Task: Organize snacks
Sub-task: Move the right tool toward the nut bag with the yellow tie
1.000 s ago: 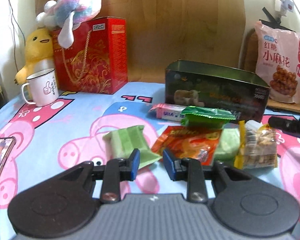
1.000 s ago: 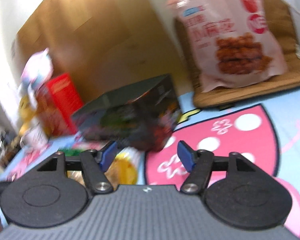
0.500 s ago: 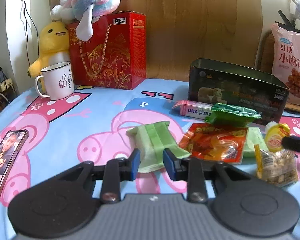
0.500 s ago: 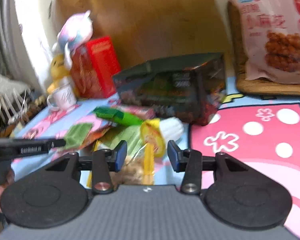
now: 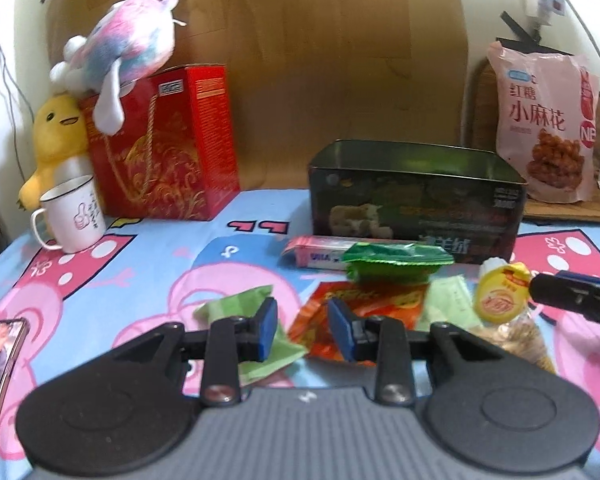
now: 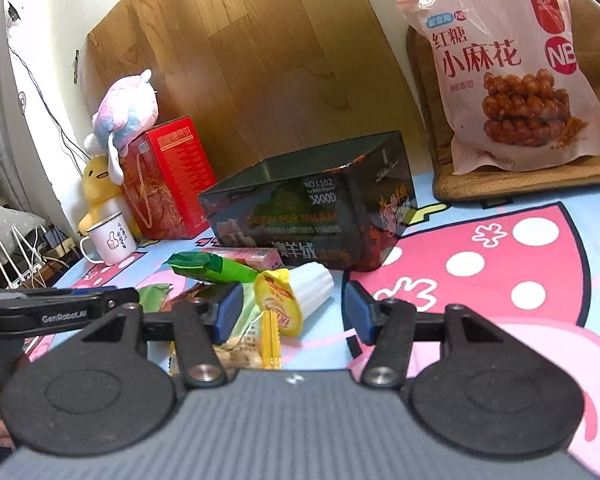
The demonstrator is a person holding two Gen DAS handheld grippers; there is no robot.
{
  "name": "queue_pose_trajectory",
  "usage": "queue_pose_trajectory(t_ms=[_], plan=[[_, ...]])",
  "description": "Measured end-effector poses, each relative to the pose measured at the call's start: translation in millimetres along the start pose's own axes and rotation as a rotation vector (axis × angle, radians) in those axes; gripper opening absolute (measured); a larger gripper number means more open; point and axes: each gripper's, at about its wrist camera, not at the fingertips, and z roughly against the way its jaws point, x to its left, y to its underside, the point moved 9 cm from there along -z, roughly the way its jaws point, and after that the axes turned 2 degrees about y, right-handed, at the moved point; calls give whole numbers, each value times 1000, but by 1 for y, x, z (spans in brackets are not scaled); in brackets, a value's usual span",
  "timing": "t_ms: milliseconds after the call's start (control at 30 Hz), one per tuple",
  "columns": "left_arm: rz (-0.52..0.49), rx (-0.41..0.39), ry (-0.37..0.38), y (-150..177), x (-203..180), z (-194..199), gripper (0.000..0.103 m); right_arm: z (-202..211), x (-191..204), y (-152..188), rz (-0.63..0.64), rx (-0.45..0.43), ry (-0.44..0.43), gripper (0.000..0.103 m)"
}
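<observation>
Both tools are unclenched, jaws opening: left tool (image 5: 302, 330) over the pale green packet (image 5: 236, 308), right tool (image 6: 292, 312) around the yellow-lidded cup (image 6: 296, 292). Snacks lie mid-surface before the open tin (image 5: 416, 196).

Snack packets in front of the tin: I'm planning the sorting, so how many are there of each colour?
Green: 3
Red-orange: 1
Pink: 1
Yellow-lidded cup: 1
Clear bag: 1
Total: 7
</observation>
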Motion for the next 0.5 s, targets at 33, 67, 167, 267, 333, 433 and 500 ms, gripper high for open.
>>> queue_pose_trajectory(t_ms=[33,67,167,267,333,433,500], plan=[[-3,1,2,0,-2,-1,29,1,0,0,1,-1,-2,59],[-6,3,2,0,-3,-2,29,1,0,0,2,-1,-3,59],[-9,8,3,0,-5,-5,29,1,1,1,3,3,-12,59],[-11,12,0,0,-6,-7,29,1,3,2,1,14,-22,60],[-13,13,-1,0,-7,-9,29,2,4,4,6,24,-25,64],[-14,15,-2,0,-8,-9,29,-2,6,9,17,70,-19,65],[-12,17,-1,0,-6,-10,30,-7,10,17,21,134,-43,64]])
